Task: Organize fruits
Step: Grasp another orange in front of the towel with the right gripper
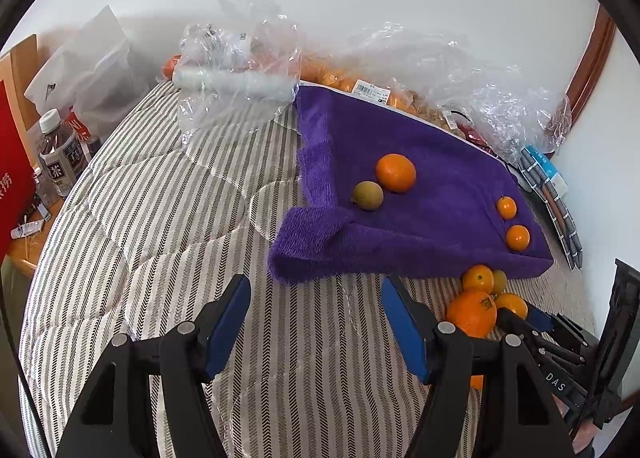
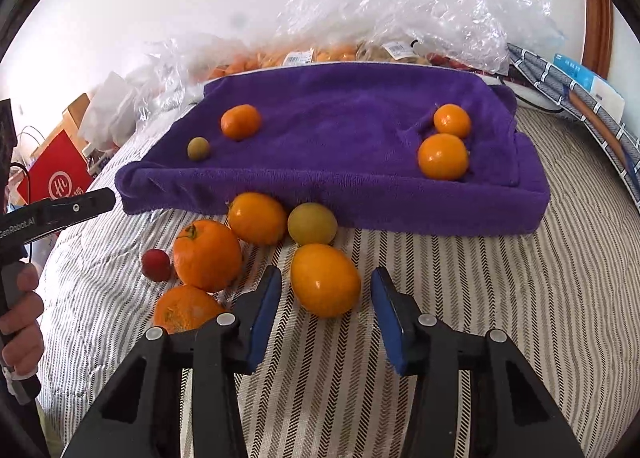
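A purple towel covers a raised pad on the striped bedspread. On it lie an orange with a small green fruit at the left, and two small oranges at the right. In front of the towel lies a loose pile: several oranges, a yellow-green fruit and a small red fruit. My right gripper is open, its fingers either side of a yellow-orange fruit. My left gripper is open and empty over bare bedspread, left of the pile.
Clear plastic bags holding more fruit lie behind the towel against the wall. A side table at the left holds a bottle and a red box. Books lie at the right.
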Tool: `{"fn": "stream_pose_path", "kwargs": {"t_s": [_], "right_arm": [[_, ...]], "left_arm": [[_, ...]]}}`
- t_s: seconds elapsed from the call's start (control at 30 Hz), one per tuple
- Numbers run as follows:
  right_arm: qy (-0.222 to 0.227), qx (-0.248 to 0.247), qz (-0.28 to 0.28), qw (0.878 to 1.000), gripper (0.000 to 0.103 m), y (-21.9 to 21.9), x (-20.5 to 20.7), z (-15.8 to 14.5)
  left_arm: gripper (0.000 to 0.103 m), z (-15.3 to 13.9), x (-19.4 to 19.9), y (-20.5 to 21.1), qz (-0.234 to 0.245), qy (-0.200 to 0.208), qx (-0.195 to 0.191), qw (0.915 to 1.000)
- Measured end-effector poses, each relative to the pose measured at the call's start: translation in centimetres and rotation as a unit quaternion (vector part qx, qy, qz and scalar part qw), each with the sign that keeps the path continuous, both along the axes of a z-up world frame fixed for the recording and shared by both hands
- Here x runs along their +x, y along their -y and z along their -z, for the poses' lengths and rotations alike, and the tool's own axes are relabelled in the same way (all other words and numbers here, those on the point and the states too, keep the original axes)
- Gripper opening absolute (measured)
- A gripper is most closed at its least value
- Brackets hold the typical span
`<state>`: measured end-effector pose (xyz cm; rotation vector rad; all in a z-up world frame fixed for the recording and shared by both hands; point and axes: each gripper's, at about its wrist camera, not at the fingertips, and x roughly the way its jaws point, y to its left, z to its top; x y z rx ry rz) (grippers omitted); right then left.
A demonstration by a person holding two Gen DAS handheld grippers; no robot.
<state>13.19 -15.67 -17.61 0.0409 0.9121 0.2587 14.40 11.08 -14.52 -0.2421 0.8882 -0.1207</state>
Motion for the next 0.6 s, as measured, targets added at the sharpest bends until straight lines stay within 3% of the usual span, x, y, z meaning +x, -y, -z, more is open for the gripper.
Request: {"fn": "stream_pose_path", "kwargs": {"t_s": [0.13,0.37,0.6], "right_arm": [[0.001,-0.008,0.001,1.0,0.035,-0.2,0.3,0.1],[0.015,-0.007,0.007,1.0,0.035,0.3,-0.6,-0.6],[0.031,-0.017,0.018,0.999,0.035,1.7,-2.0,-2.0]], "left_arm": [[0.066,0.3,-0.1,-0.1,-0.001,-0.006,-0.008,1.0],[0.066,0.4,-0.6,0.7,0.014,-0.006,-0.002,0.9999],[0.066,0.5,-1.1,1.7,0.039,-0.008,-0.022,0.999]]}}
